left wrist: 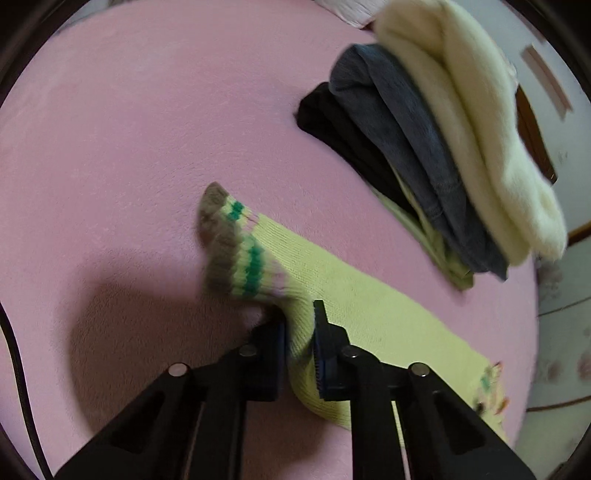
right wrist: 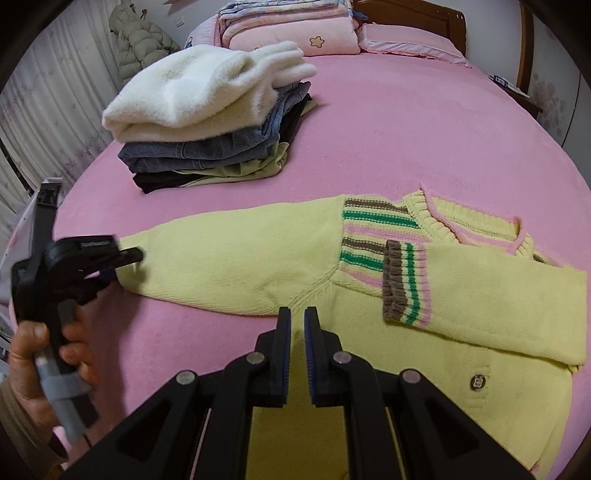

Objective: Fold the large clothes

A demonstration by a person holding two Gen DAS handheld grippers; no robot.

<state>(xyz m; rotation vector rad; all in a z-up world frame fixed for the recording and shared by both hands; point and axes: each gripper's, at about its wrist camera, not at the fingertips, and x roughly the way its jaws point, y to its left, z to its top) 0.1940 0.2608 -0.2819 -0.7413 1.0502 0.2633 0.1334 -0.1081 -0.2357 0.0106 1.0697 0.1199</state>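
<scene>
A yellow knit sweater [right wrist: 461, 350] with brown, green and pink stripes lies on the pink bed [right wrist: 406, 129]. Its right sleeve [right wrist: 480, 306] is folded across the chest. Its left sleeve [right wrist: 236, 258] stretches out to the left. My left gripper [left wrist: 299, 317] is shut on that sleeve [left wrist: 369, 321] near the striped cuff [left wrist: 236, 251]; it also shows in the right wrist view [right wrist: 125, 258]. My right gripper [right wrist: 297, 314] hovers over the sweater's lower edge below the armpit, jaws nearly closed with a narrow gap and nothing between them.
A stack of folded clothes [right wrist: 207, 122], white fleece on top of denim, green and black items, sits at the bed's far left; it also shows in the left wrist view [left wrist: 443, 147]. Folded quilts and pillows [right wrist: 295, 29] lie by the wooden headboard [right wrist: 413, 14].
</scene>
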